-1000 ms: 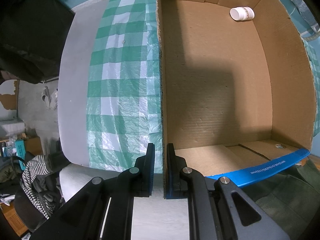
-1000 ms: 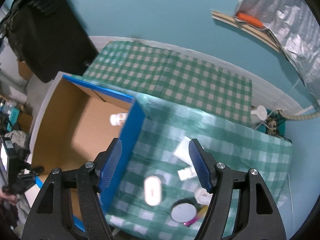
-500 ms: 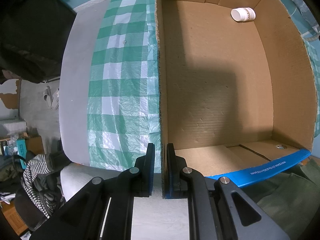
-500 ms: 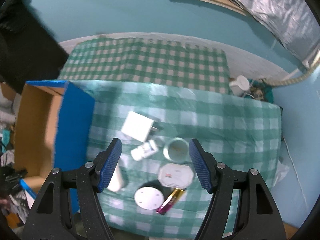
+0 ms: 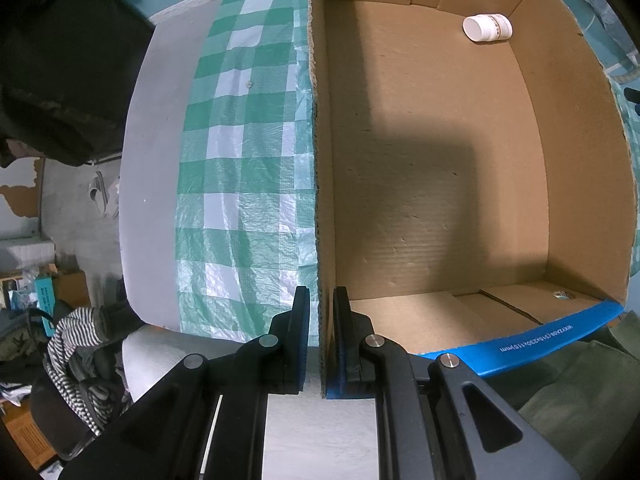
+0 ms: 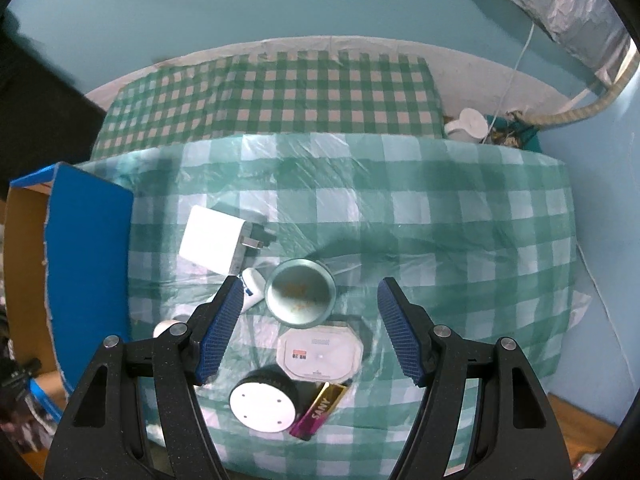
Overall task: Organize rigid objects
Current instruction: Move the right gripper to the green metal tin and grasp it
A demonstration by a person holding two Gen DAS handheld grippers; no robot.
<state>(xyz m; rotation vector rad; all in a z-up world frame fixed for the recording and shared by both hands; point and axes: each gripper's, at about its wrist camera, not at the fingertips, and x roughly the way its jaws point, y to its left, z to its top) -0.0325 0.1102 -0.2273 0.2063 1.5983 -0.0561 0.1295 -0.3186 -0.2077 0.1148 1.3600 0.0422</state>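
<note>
On the green-and-white checked tabletop stands an open cardboard box, blue outside, brown inside. Landmark for all positions: this box.

Left gripper: fingers nearly closed, clamped on the box's near-left side wall, one finger outside, one inside; wall edge runs up between them. Gripper points down into the scene.

Inside box: one white pill bottle lying on its side in the far right corner, against the right wall. Rest of the box floor bare cardboard, crossed by a shadow.

Right gripper: fingers spread wide, nothing between the pads, hanging above the cluster of objects on the cloth to the right of the box.

Objects outside the box, right of its blue wall:
- white power adapter, prongs pointing away from box, nearest the wall;
- small white tube-like bottle, partly hidden by the right gripper's left finger;
- round teal dish, open side up, just beyond the tube;
- white octagonal case, touching or just nearer than the dish;
- black-sided round puck with white face;
- gold-and-magenta "SANY" packet, beside the puck.
</note>
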